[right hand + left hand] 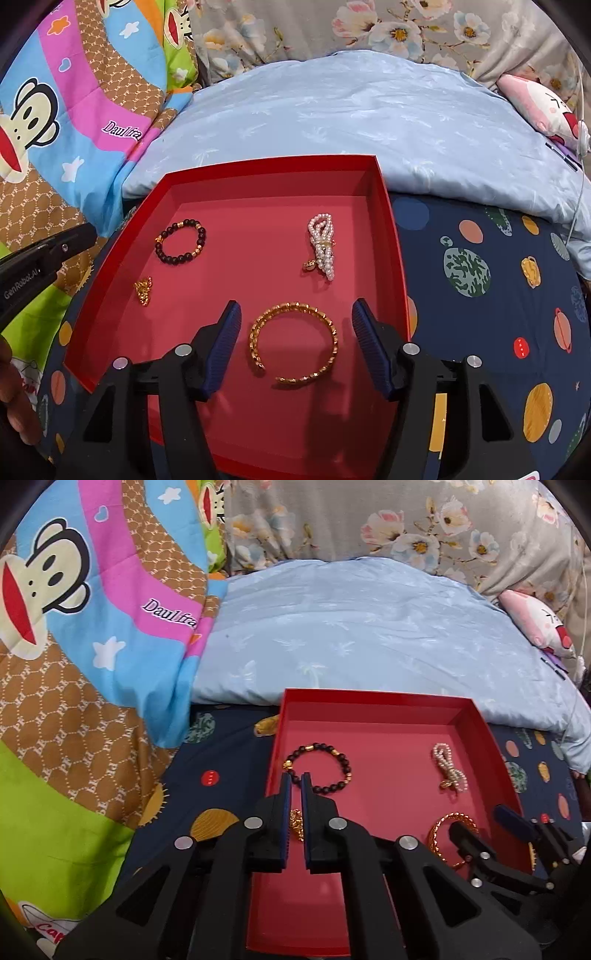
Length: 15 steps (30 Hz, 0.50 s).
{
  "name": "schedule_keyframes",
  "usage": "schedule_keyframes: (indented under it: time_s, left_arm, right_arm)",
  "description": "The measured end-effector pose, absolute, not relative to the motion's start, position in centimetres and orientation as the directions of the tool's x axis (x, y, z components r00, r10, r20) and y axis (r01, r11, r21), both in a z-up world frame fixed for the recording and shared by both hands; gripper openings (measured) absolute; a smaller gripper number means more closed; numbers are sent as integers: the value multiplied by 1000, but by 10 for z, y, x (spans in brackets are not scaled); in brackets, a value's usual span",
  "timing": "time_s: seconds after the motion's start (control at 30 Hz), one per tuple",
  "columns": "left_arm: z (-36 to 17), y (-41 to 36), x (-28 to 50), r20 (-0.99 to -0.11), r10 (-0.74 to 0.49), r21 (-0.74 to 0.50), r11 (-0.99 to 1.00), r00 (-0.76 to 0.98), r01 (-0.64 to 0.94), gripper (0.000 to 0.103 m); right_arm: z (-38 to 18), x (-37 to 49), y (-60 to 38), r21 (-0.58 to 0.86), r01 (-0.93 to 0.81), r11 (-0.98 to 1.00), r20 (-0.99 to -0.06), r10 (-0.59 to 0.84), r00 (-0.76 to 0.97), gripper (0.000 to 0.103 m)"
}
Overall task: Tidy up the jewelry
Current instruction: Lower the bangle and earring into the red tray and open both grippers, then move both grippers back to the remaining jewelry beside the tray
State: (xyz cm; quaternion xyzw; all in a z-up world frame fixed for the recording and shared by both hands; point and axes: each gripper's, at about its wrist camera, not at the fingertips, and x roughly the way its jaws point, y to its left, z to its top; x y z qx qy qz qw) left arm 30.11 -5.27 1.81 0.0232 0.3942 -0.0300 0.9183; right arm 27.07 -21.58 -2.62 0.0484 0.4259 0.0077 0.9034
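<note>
Because the four pieces lie loose on the smooth floor of the red tray (391, 236), the main hazards are displacement and tangling. A pad coming down off-centre would probably push a piece along the floor rather than lift it.

At the tray's left wall, the left gripper (294, 786) stands over the floor with its jaws nearly closed, a narrow gap remaining. It appears to hold nothing. Its tips sit at, or just above, the near arc of the black bead bracelet (181, 242); contact cannot be confirmed. The small gold charm (143, 291) lies just nearer, by the left wall, and shows through the gap between the pads. Closing here could catch either piece, or drag the bracelet onto the charm.

Toward the far right corner, the pearl strand (322, 246) lies bunched with a gold pendant; lifted by one loop, it would likely trail and snag.

At the near middle, the right gripper (295, 325) stands wide open and empty, its pads flanking the open gold bangle (293, 341) without touching it. The bangle, pinched across its gap, might flex or skate away.
</note>
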Motion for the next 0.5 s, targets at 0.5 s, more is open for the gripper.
schedule_keyframes:
  time_s: [0.5]
  left_arm:
    - [24,-52,264,-729,-27,22,998,684,63,13]
  right_arm:
    - [12,218,-209,127,2,992,-715,90,694,66]
